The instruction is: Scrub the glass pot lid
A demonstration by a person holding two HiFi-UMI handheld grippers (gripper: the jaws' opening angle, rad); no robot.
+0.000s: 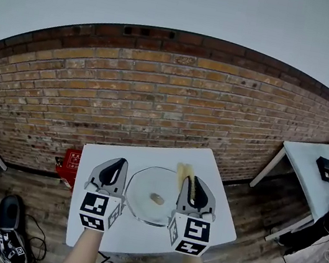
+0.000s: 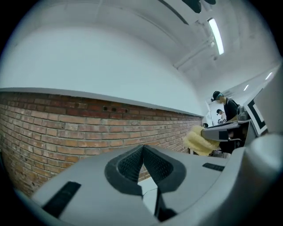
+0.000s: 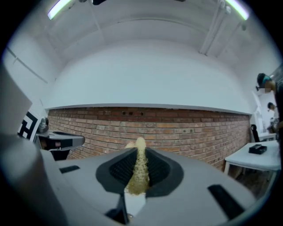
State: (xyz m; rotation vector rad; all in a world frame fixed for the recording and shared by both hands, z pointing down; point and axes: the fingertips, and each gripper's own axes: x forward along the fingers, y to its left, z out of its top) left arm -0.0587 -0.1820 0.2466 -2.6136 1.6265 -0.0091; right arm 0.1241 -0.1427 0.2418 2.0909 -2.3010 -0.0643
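The round glass pot lid (image 1: pixel 152 193), with a pale knob (image 1: pixel 157 199) at its middle, lies flat on the white table (image 1: pixel 132 242). My left gripper (image 1: pixel 120 163) is held to the lid's left, raised above the table; its jaws are shut with nothing between them (image 2: pixel 143 148). My right gripper (image 1: pixel 192 180) is held to the lid's right, also raised. It is shut on a yellow scrubbing sponge (image 1: pixel 185 172), which stands pinched between the pads (image 3: pixel 139 170) and pokes out past the tips. Both grippers point level at the brick wall, so neither gripper view shows the lid.
A brick wall (image 1: pixel 170 97) runs behind the table. A red box (image 1: pixel 70 165) sits on the floor at the table's far left corner. Another white table (image 1: pixel 314 173) with a black item (image 1: pixel 326 169) stands right. A black bag (image 1: pixel 8 210) lies on the floor left.
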